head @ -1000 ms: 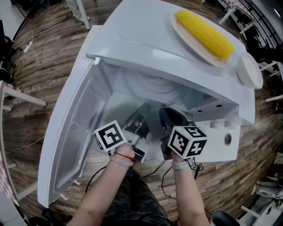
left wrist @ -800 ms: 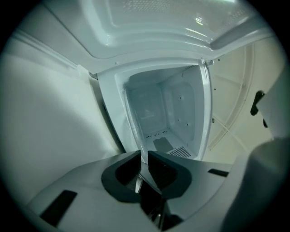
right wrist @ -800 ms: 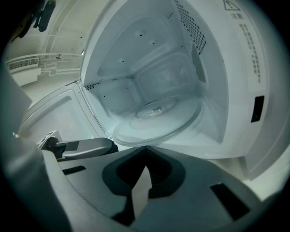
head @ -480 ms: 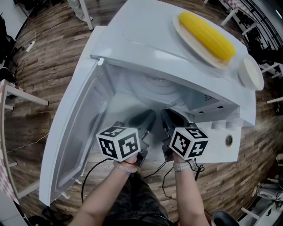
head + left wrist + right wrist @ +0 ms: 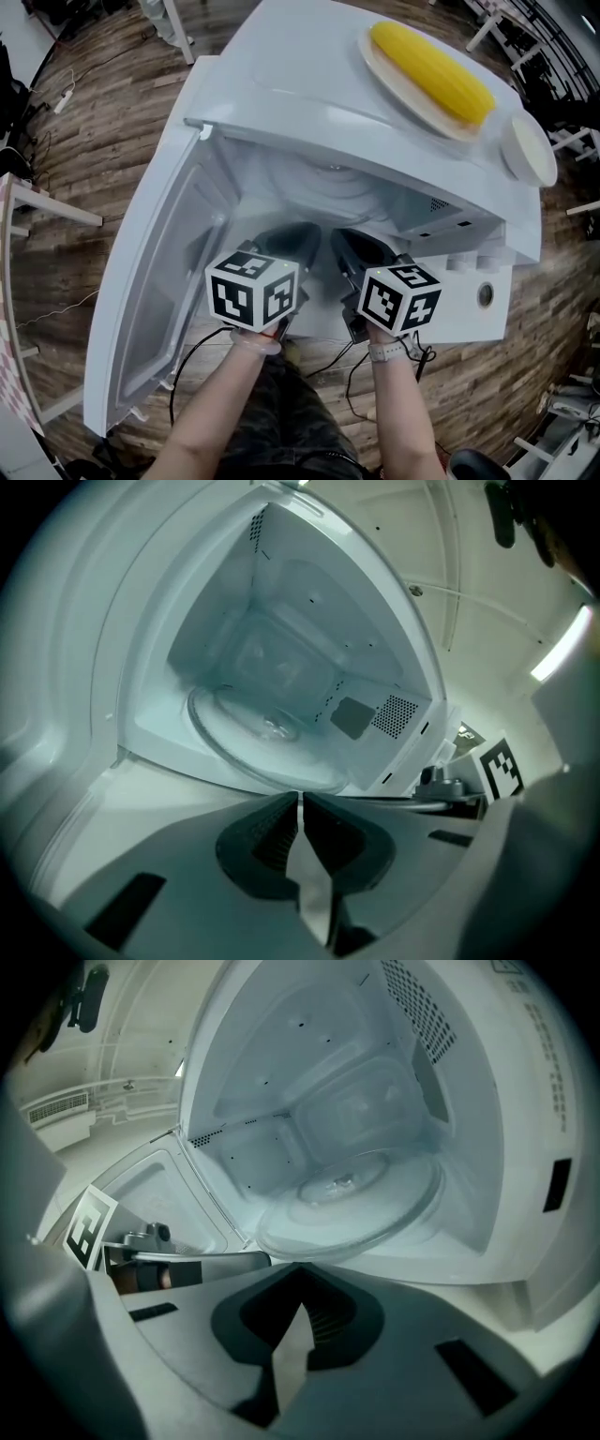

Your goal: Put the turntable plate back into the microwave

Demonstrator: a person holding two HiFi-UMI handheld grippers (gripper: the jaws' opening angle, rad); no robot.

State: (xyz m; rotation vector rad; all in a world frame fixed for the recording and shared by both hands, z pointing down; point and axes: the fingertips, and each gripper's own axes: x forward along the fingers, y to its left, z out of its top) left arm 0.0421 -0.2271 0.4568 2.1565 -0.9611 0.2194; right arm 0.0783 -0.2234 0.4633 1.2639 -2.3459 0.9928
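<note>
Clear round glass turntable plate [image 5: 267, 741] lies on the open white microwave's [image 5: 309, 84] cavity floor, straight ahead of both claws. The left claw [image 5: 300, 799] has just been closing on nothing, and the right claw [image 5: 300, 1303] is clenched empty.

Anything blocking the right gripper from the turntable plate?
Nothing visible. The door stands open, and only open space lies between the right gripper and the turntable plate inside the microwave.
</note>
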